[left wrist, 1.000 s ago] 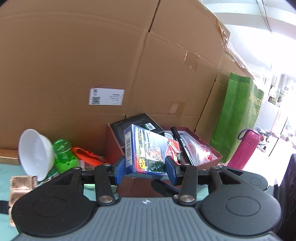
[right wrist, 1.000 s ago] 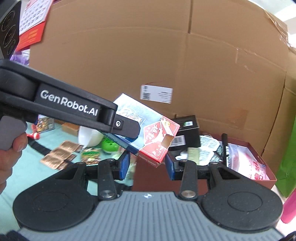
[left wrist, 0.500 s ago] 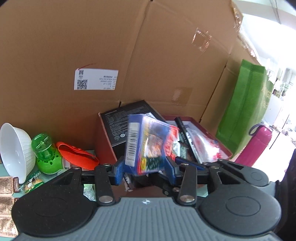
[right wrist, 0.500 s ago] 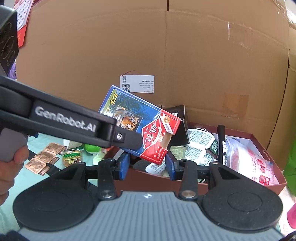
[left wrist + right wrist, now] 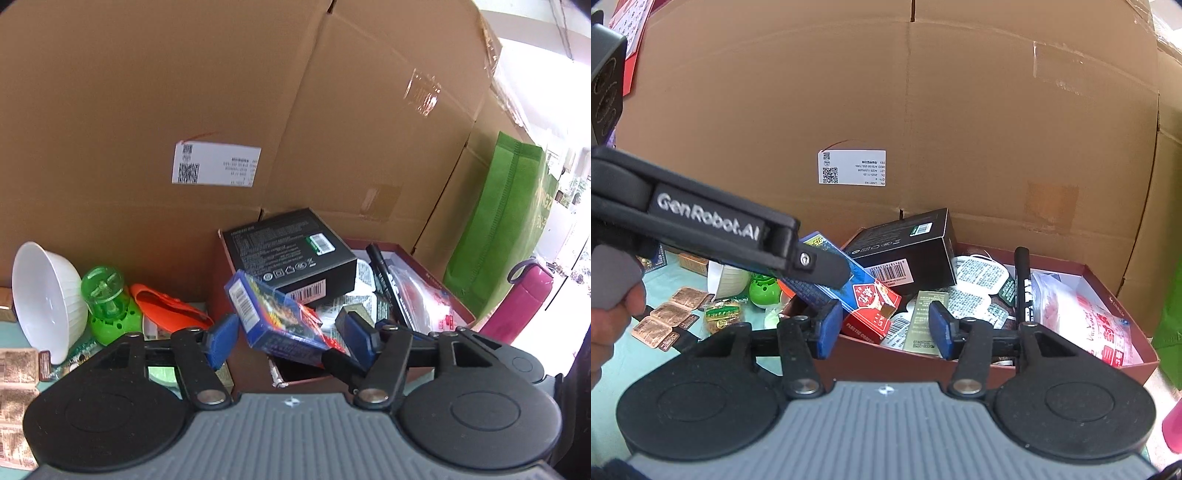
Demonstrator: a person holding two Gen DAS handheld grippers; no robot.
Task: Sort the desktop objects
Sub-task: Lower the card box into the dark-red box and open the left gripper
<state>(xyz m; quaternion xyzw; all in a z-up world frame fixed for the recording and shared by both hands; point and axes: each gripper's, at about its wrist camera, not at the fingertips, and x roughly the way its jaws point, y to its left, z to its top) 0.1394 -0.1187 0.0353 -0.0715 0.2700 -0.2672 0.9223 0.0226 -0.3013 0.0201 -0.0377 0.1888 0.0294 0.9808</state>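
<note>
A blue and red card box (image 5: 275,317) lies tilted at the near left corner of the dark red box (image 5: 1115,299), between the fingers of my left gripper (image 5: 291,334). The jaws stand wide open and apart from it. The card box also shows in the right wrist view (image 5: 871,295), under the left gripper's arm (image 5: 713,229). My right gripper (image 5: 884,330) is open and empty, just before the red box's near wall. Inside the red box lie a black carton (image 5: 905,254), a black marker (image 5: 1023,280), white sachets (image 5: 982,273) and a plastic bag (image 5: 1082,314).
On the teal cloth left of the red box stand a white bowl (image 5: 44,299), a green plastic toy (image 5: 109,306) and an orange object (image 5: 166,308). Copper snack packets (image 5: 665,317) lie nearer. A cardboard wall (image 5: 258,110) backs everything. A green bag (image 5: 502,221) and pink bottle (image 5: 517,302) stand right.
My left gripper carried the card box over the red box, lowered it and opened. The card box now rests in the red box's corner. My right gripper moved closer to the red box.
</note>
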